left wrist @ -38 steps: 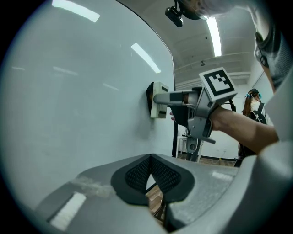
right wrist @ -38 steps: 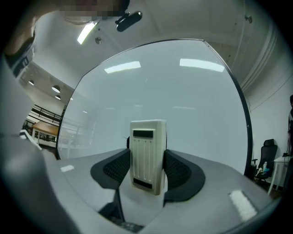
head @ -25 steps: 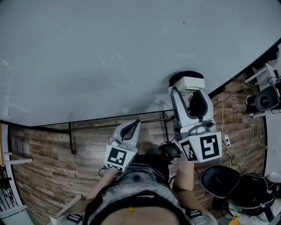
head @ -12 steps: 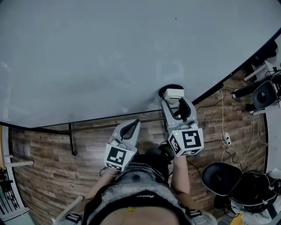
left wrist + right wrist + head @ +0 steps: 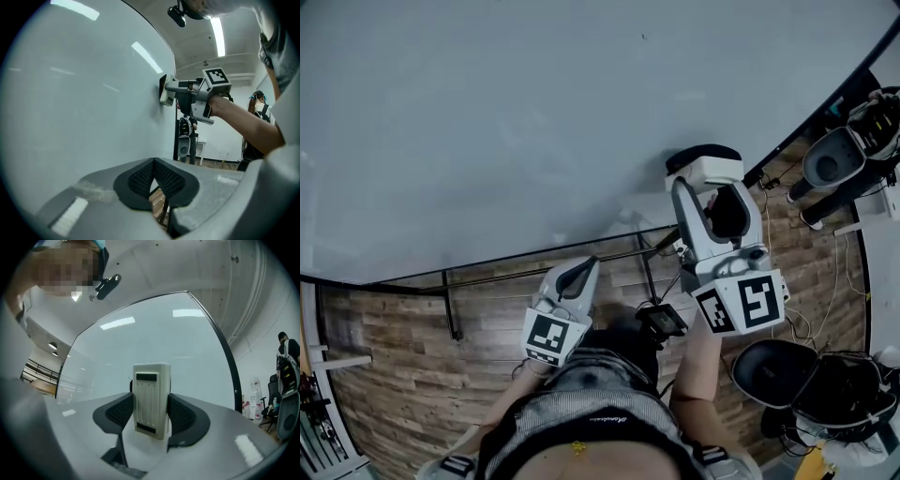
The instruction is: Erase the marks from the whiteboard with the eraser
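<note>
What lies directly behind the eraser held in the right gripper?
The whiteboard, with the eraser pressed against it in the right gripper. Any marks under the eraser are covered.

Pale grey whiteboard (image 5: 534, 122), cream ribbed eraser (image 5: 151, 399) with black backing, black-and-white patterned marker cube (image 5: 741, 305), brown wood-plank floor (image 5: 394, 356).

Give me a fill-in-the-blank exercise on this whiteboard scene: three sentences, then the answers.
1. The right claw is shut on the ____.
2. The thing it holds is pressed against the ____.
3. The left claw holds nothing, and its jaws are ____ (open or shut).

Missing words: eraser; whiteboard; shut.
</note>
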Motion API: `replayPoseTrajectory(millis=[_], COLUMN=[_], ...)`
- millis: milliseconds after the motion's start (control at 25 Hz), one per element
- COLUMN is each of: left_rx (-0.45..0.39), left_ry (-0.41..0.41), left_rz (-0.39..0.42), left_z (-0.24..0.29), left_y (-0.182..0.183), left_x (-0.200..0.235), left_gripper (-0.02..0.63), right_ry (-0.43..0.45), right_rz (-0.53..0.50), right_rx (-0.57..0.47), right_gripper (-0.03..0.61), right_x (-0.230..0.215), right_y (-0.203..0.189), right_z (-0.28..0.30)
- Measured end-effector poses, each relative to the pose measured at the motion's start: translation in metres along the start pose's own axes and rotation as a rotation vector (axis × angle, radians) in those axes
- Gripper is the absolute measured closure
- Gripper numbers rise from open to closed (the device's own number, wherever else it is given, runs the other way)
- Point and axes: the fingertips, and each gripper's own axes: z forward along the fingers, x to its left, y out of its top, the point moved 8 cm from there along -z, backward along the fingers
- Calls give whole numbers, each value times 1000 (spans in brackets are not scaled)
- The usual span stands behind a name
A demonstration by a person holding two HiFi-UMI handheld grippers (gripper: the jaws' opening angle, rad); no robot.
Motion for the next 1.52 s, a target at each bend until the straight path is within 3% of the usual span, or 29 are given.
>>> replayPoseTrajectory(millis=[320,960,1120,1360,1520], left_rx=[-4,11,17,8,5], left_ry=[37,9,-2,-28,-36], left_rz=[-11,-1,-26,-14,-22], left_z=[-5,10,17,29,37], left_y=[-8,-3,-1,4,9], left_x=[7,5,1,1,0], left_gripper=[611,611,611,611,611], right_ry=[23,13,18,-17,-19], right_rz=[63,240,219,126,74], right_rx=[-12,176,204,86,76], right_gripper=[344,344,344,344,344], right_x=[-6,-18,-21,-32,-49], right_y=[-13,-111,-103,-43,-17], right_z=[0,-10,-10,-9,4])
